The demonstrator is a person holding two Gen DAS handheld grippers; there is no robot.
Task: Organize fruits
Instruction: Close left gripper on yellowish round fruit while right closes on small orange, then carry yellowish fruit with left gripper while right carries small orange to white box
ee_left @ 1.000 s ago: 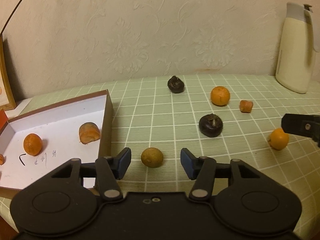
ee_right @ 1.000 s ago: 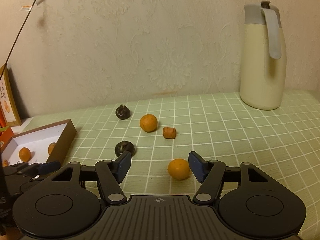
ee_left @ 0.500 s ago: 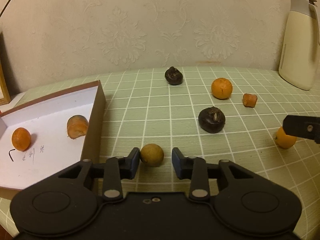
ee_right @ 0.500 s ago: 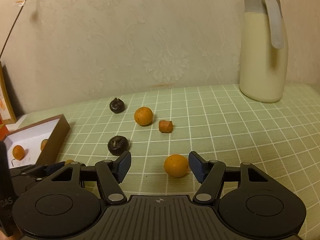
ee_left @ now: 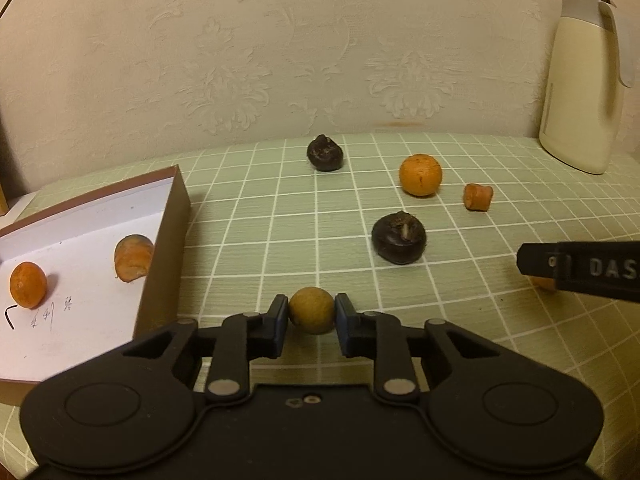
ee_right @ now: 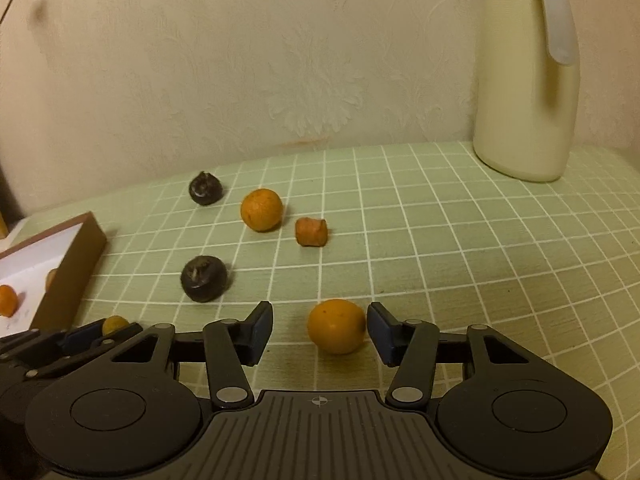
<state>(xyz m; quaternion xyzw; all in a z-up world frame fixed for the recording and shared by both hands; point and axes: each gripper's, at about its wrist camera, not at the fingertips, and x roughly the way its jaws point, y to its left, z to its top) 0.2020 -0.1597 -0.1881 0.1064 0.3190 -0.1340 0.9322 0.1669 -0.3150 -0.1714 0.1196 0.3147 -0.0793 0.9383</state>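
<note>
Yellowish-brown round fruit (ee_left: 311, 315), small, resting on the green checked tablecloth (ee_left: 280, 224) just beside the near corner of the box — clamped between both pads of the left gripper (ee_left: 311, 322), jaws drawn in tight against its sides. Orange fruit (ee_right: 337, 325), round, on the cloth between the fingers of the right gripper (ee_right: 320, 330); jaws closing on it, the right pad almost at the skin, a clear gap at the left pad, no pressing contact visible. Open box (ee_left: 176, 216), brown walls, white floor with handwriting, at the left edge of the table; inside it one small orange fruit (ee_left: 27, 290) and one orange cut piece (ee_left: 133, 257), apart from each other. Loose on the cloth beyond the grippers: dark round fruit (ee_left: 399, 243), stem upward, nearest; second dark fruit (ee_left: 325, 153) farther back near the wall; larger orange fruit (ee_left: 421, 174) to its right; small orange stub (ee_left: 477, 197) just right of that. Cream jug (ee_right: 526, 76) with a grey handle, upright at the far right corner. Pale embossed wallpaper (ee_left: 280, 60) behind everything. From the left wrist view the right gripper's finger enters at the right edge, hiding most of the orange fruit under it.
</note>
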